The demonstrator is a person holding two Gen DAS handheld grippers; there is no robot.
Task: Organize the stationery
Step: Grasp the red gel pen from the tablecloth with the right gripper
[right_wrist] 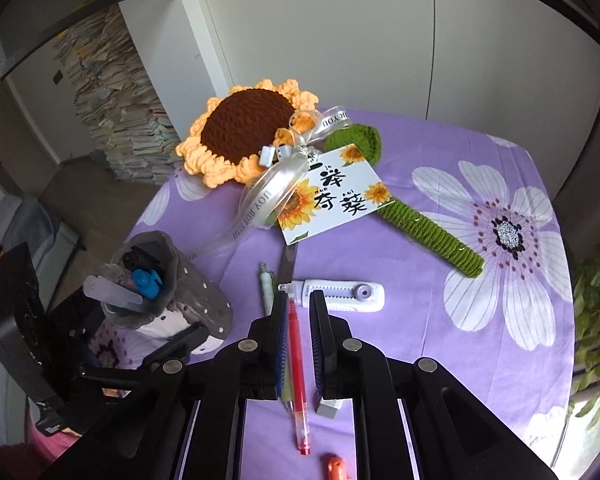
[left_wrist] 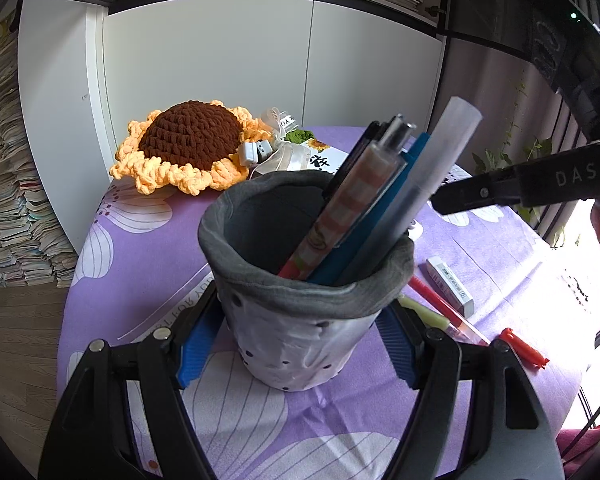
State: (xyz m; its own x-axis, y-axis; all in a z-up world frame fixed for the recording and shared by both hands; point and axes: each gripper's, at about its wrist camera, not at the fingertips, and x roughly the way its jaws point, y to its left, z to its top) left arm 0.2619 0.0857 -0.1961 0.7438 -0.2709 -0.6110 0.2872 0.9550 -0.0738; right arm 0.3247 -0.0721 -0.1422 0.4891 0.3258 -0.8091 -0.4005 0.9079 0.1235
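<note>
A grey fabric pen pot (left_wrist: 300, 280) stands on the purple flowered tablecloth, holding several pens (left_wrist: 364, 200). My left gripper (left_wrist: 298, 344) is shut on the pot, its blue pads against both sides. The pot also shows in the right wrist view (right_wrist: 172, 280). My right gripper (right_wrist: 298, 304) is open, its fingers straddling a red pen (right_wrist: 298, 380) that lies on the cloth. A white correction tape (right_wrist: 340, 296) lies just beyond the fingertips. A pale green pen (right_wrist: 266, 292), an eraser (right_wrist: 329, 407) and an orange cap (right_wrist: 334, 468) lie close by.
A crochet sunflower (right_wrist: 244, 132) with a green stem (right_wrist: 428, 232), ribbon and a card (right_wrist: 332, 196) lies at the back of the table (right_wrist: 440, 360). White cabinet doors stand behind. Stacked books fill the floor at the left. A plant stands at the right edge.
</note>
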